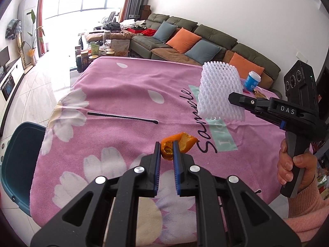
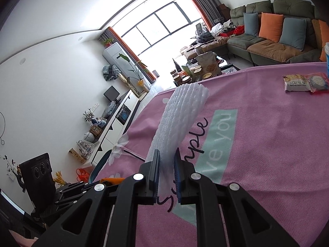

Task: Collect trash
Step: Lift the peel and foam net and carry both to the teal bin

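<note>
Both grippers carrying trash above the worktop [image 1: 115,94].
The left gripper [image 1: 166,150] is pinching an orange peel [image 1: 176,144], which is jutting forward; the right gripper [image 2: 166,160] is clamping a foam net [image 2: 181,119], its long axis pointing away and upward.
</note>
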Tool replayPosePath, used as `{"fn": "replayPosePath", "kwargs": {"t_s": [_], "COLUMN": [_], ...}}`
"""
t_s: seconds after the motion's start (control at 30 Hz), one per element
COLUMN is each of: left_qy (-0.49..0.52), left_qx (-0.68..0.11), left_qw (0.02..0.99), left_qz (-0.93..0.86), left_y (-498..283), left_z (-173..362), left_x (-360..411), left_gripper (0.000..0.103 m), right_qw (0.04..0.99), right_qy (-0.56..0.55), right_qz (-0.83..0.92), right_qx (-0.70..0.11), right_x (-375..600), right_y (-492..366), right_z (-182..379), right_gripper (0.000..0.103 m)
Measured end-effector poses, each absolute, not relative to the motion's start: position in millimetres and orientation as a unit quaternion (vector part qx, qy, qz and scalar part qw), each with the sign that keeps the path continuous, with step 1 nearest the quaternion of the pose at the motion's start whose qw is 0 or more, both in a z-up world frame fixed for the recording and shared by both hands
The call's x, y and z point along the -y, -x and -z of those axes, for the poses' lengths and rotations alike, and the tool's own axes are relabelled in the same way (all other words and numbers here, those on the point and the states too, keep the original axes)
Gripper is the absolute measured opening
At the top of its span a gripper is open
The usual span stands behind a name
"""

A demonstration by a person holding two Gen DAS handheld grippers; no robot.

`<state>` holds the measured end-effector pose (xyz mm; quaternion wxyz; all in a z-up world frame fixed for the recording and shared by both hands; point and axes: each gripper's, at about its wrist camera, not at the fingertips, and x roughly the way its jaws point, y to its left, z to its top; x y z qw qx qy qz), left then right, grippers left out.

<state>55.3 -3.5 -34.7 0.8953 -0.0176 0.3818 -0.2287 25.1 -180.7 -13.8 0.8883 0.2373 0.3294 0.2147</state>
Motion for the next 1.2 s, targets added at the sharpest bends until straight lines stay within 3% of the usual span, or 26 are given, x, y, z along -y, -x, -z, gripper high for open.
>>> {"fn": "replayPosePath", "kwargs": {"t_s": [1.2], "left_qy": [0.053], "left_qx": [-0.364], "left_qw": [0.919], "left_qz": [0.141], "left_y": [-29], "left_z": [15], "left_x": [-77], "left_gripper": [0.012], "right_qw": [0.871], "right_qy": [-0.193], "right_qz": [-0.291], "right_qx": [-0.346], "right_x": [103], "right_y": [-43], "right_z": [8], "right_gripper": [0.012]}}
